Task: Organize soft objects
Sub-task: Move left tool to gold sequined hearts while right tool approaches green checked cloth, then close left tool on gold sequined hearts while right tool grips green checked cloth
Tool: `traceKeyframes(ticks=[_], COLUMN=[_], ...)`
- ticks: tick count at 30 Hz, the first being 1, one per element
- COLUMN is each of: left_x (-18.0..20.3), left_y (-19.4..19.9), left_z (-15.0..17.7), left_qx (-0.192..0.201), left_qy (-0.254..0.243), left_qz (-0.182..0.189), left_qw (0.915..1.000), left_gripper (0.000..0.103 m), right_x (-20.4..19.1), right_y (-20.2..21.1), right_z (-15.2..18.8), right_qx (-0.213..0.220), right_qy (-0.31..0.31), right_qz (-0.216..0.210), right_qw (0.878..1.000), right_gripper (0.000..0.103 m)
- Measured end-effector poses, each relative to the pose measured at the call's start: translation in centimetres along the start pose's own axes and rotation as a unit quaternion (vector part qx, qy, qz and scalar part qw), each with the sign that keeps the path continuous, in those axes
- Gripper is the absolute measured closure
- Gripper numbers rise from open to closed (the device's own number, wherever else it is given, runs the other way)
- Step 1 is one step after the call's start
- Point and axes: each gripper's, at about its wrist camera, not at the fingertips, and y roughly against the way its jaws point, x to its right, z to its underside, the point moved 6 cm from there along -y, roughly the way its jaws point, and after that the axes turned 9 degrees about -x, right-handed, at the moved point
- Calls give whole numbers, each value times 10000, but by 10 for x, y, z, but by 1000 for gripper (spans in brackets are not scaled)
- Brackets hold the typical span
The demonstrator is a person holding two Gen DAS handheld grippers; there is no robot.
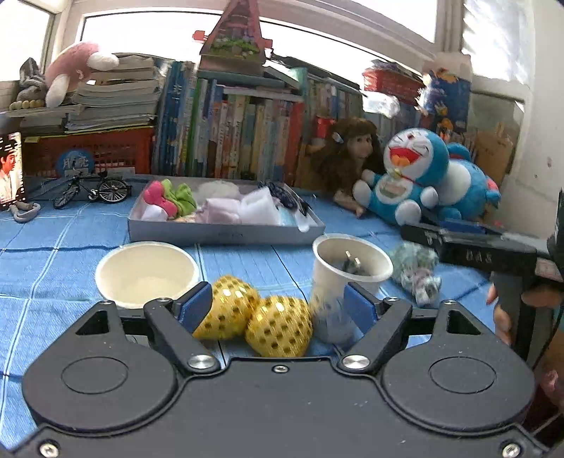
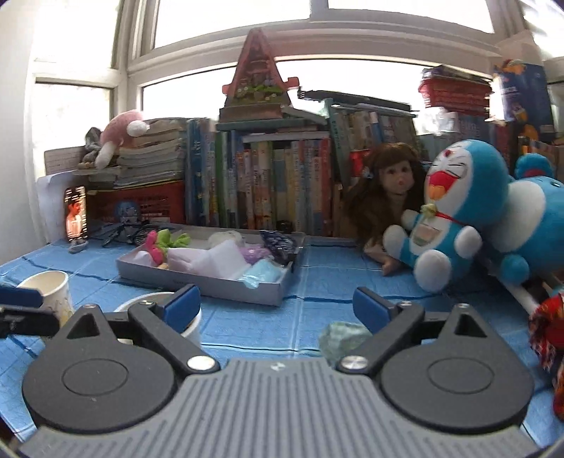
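Where blue cloth spreads, two gold sequined balls touch, glittering.

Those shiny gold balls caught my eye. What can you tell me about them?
The two gold balls are round, covered in glittering sequin-like squares, and look soft. They lie side by side, touching, on the blue cloth between the white bowl and the paper cup. The left gripper is open around them, not gripping.

Daylight from blown-out windows, fisheye-bent edges, slight motion blur
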Motion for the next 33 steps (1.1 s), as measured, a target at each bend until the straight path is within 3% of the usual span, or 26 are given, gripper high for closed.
traceKeyframes(ticks=[5,15,28,33], left_x=[7,-1,6,6], left_y=[-11,-43,-66,-70], left_z=[23,43,41,40], left_qx=[-149,-382,-335,-354], left_qy=[208,839,718,669], left_qz=[5,-338,-575,-535], left_qw=[9997,9952,9952,9957], left_gripper=[31,51,51,52], right_x=[5,25,33,30], right_y=[8,-6,-30,-38], right_z=[22,47,52,55], right_qx=[237,-279,-840,-1118], right_qy=[-4,-162,-23,75], right_qz=[490,925,1001,880], right_qw=[9985,9952,9914,9898], right_gripper=[4,4,5,13])
